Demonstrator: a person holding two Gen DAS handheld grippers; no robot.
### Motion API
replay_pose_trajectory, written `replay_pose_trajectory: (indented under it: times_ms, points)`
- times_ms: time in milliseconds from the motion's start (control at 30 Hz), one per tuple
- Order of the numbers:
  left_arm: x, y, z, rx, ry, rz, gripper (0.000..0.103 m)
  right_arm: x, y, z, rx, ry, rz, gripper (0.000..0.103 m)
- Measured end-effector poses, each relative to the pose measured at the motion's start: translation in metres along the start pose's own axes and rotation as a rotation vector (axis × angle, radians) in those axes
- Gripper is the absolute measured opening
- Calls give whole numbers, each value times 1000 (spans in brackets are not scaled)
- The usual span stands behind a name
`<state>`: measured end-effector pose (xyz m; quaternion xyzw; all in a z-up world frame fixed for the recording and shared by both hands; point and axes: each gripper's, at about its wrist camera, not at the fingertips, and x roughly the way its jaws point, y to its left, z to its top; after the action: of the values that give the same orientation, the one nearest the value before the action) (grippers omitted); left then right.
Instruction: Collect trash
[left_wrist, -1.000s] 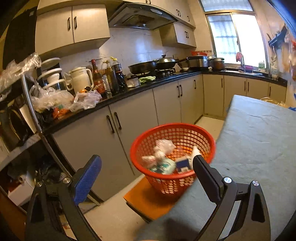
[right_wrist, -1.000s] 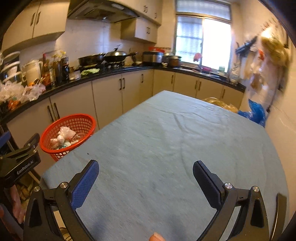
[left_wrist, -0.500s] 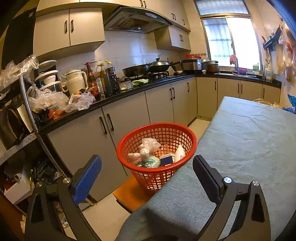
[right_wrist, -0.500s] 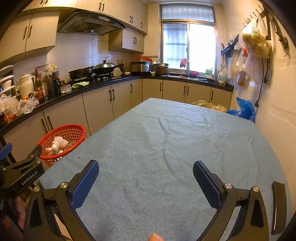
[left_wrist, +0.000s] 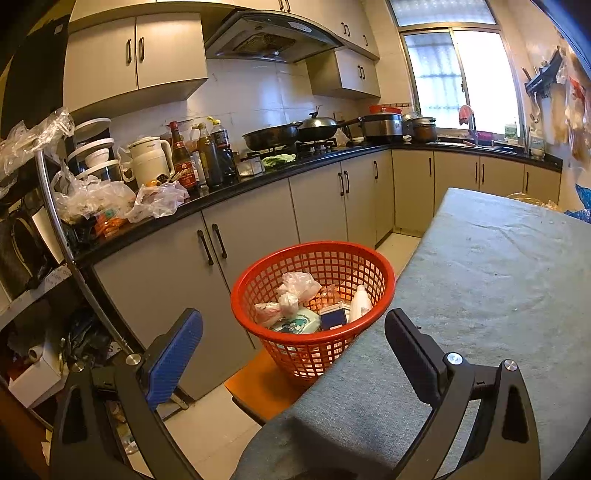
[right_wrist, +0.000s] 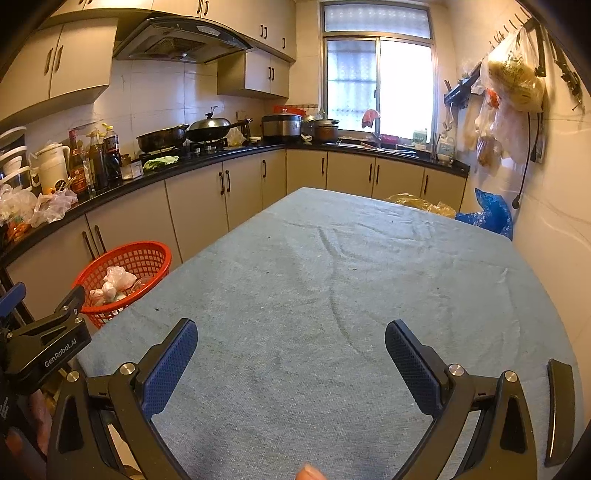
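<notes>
- Trash, a knotted white plastic bag (left_wrist: 298, 286), a white plastic bottle (left_wrist: 360, 303) and a small dark blue box (left_wrist: 334, 318), lies inside the round red plastic mesh basket (left_wrist: 314, 258).
- Left tool (left_wrist: 293, 341) hangs spread wide and empty, over the near corner of the tabletop with the basket just ahead between its fingers.
- Right tool (right_wrist: 291, 352) is likewise spread and empty, low above the blue-grey cloth-covered tabletop (right_wrist: 332, 295).
- Basket stands on an orange surface (left_wrist: 258, 387) just beside the tabletop's left edge, in front of the beige kitchen cabinets (left_wrist: 251, 229).
</notes>
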<state>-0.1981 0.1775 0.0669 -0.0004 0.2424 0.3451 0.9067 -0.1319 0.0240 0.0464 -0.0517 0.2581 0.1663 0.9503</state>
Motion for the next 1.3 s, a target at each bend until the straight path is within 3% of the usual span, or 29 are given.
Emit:
replay_pose_trajectory:
  times_ms: [1300]
  points:
    - [11, 10, -8, -5, 2, 6, 98, 9, 6, -3, -9, 29, 7, 103]
